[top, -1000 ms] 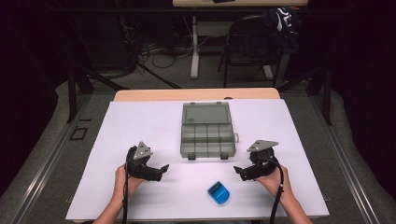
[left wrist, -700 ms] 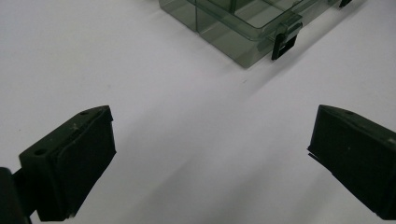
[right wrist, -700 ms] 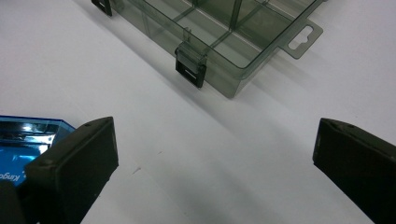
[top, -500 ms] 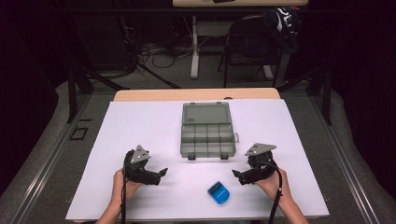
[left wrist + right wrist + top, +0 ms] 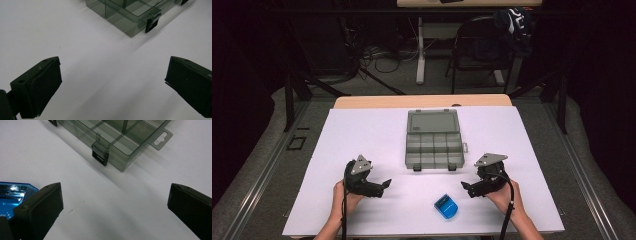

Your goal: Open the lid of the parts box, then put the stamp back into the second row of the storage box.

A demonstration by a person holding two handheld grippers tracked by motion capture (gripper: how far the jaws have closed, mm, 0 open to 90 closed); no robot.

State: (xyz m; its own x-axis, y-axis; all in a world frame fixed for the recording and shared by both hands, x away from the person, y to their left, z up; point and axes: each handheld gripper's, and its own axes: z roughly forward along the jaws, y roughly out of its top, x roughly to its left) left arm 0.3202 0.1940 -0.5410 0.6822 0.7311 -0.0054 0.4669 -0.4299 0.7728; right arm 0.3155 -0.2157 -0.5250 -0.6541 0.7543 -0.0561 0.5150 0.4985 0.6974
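left gripper (image 5: 385, 184): drawn back toward table's near edge, farther from organizer box (image 5: 434, 145) | right gripper (image 5: 466, 188): likewise drawn back toward near edge, lower in high view, now closer to blue case (image 5: 446, 206).

One clear compartment box (image 5: 434, 138), one blue case (image 5: 446, 206) and two tools lie over one table (image 5: 362, 135).

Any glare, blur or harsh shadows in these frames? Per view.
High view: the white table cover is evenly lit, the room behind is dark, and the picture is slightly soft. Left gripper view: the compartment box throws a soft shadow, and the near jaws are blurred at the edges. Right gripper view: a bright glint on the blue case; the box latch is fairly sharp.
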